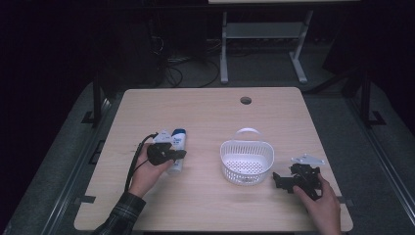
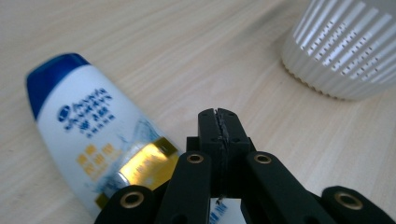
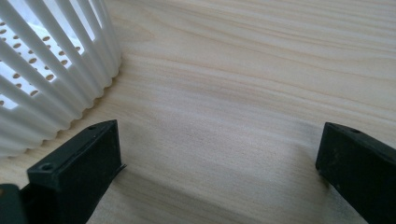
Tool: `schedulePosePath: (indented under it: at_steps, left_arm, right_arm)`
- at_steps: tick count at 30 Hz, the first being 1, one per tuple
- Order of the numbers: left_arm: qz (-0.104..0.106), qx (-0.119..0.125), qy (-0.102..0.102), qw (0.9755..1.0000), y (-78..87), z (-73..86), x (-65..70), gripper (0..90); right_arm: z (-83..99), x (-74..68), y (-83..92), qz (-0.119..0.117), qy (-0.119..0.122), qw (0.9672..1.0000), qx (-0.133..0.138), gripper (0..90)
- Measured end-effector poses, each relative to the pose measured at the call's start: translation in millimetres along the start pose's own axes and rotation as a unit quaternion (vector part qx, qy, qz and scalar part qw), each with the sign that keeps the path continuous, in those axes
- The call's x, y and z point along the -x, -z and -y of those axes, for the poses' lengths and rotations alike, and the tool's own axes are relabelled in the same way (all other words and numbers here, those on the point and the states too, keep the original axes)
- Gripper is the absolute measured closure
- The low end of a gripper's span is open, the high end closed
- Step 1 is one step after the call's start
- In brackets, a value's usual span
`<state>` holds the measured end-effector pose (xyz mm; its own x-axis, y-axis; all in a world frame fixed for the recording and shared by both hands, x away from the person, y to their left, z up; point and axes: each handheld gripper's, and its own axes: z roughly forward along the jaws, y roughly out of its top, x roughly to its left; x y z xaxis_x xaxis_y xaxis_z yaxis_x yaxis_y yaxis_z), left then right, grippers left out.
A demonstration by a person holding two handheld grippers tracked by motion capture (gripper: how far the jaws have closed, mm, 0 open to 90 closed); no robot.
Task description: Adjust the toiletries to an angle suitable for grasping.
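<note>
A white shampoo bottle [image 1: 177, 147] with a blue cap lies flat on the wooden table, left of centre. In the left gripper view the bottle [image 2: 88, 135] lies just left of and below my left gripper [image 2: 219, 116], whose jaws are pressed together with nothing between them. From above, that left gripper [image 1: 180, 154] hovers over the bottle's lower half. A white slatted basket [image 1: 246, 159] stands right of centre, empty. My right gripper [image 1: 277, 180] rests on the table beside the basket's right side, jaws wide apart over bare wood [image 3: 219, 154], the basket wall [image 3: 51, 70] at its left.
The table [image 1: 210, 117] has a round cable hole [image 1: 245, 100] near its far edge. A metal stand and cables sit on the dark floor beyond the table. Bare wood stretches between the bottle and the basket.
</note>
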<state>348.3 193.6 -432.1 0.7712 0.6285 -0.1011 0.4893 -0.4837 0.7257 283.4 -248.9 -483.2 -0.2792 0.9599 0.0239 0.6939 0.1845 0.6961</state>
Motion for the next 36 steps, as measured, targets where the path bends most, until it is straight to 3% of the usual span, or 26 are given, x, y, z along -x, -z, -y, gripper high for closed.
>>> schedulePosePath:
  at_steps: [6,13,27,36]
  left_arm:
    - [0.009,-0.010,-0.001,0.9999,-2.8,7.7,7.2,90.0]
    - [0.007,-0.024,-0.007,0.9997,-5.6,9.9,8.8,89.9]
    - [-0.011,-0.036,-0.014,0.9992,-0.5,16.5,6.8,89.8]
    - [-0.028,-0.036,-0.006,0.9990,11.4,25.2,-0.9,89.9]
  right_arm:
    - [0.1,0.1,0.0,0.000,0.001,1.0000,0.000,0.0]
    - [0.1,0.1,0.1,0.000,0.001,1.0000,0.000,0.0]
    - [0.3,0.1,0.2,0.000,0.001,1.0000,0.000,0.0]
    - [0.3,0.2,0.3,0.000,0.001,1.0000,0.000,0.0]
